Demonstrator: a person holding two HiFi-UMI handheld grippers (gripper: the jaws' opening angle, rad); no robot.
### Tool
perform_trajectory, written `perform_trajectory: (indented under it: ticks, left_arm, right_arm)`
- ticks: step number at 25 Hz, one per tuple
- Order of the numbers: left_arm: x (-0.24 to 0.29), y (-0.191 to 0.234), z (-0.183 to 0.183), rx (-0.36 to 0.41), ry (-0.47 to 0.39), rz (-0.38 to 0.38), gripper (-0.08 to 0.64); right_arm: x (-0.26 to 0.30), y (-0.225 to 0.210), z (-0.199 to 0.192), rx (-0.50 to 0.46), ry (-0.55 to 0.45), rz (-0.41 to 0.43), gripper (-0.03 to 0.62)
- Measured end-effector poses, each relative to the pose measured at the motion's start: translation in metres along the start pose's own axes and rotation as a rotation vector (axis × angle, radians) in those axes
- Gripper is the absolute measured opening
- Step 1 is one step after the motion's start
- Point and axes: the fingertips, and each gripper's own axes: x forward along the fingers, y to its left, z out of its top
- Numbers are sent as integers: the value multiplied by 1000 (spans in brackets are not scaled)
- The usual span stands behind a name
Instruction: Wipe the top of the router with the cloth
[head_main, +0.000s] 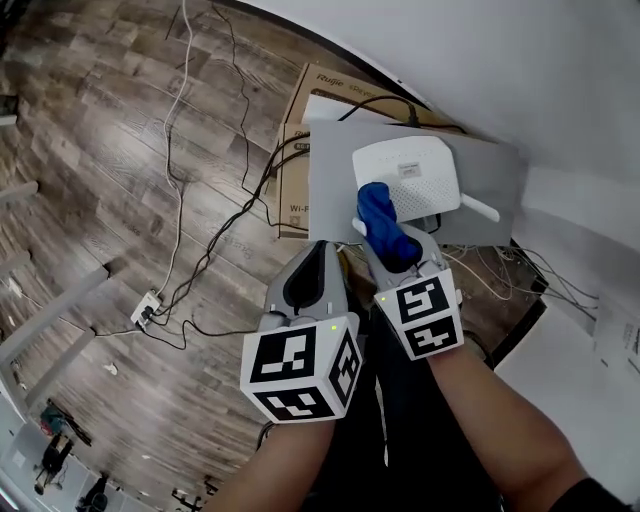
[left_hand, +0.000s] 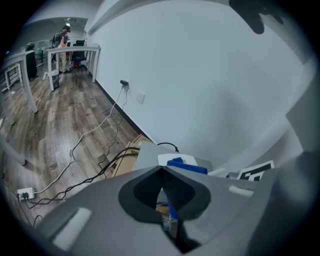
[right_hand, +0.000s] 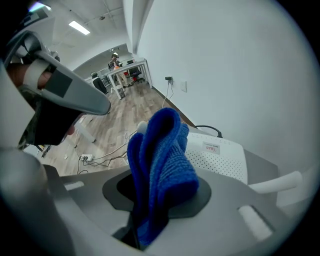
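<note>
My right gripper (head_main: 392, 242) is clamped on the blue cloth (right_hand: 161, 162), which pokes out ahead over the near edge of the white router (head_main: 415, 172). My left gripper (left_hand: 162, 174) hangs just beside it, jaws together and empty.

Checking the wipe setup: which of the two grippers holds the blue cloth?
The right gripper: its jaws clamp the blue cloth. The left gripper has its jaws shut on nothing.

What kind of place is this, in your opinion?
Probably an open office: white desks stand far down the wood-look floor, loose cables and a power strip lie on it, and the router rests on a grey board over cardboard boxes.
</note>
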Motion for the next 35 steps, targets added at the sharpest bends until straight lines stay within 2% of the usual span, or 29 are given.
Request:
perform_trajectory:
  ticks: [8,13,19,27,30,35]
  left_arm:
    - [-9,-1,21,8,-29,-22,2]
    - [-23,4,32,30,-41,-10,2]
    - [-12,29,12,7,-23,25,2]
    - [15,55,-48,-44,50,40,2]
    - [17,55,-60,-51,70,37,2]
    - [14,42,-54,-42,61,16,2]
  right_arm:
    - [-49,15,43,1,-97,4,141]
    - [-71,43,63,-18,-152,49,141]
    - [-21,60,28,5,-90,86,141]
    - [42,41,-36,44,34,80,141]
    - [45,41,-43,33,47,92,142]
    - [33,40,-30,33,24,80,141]
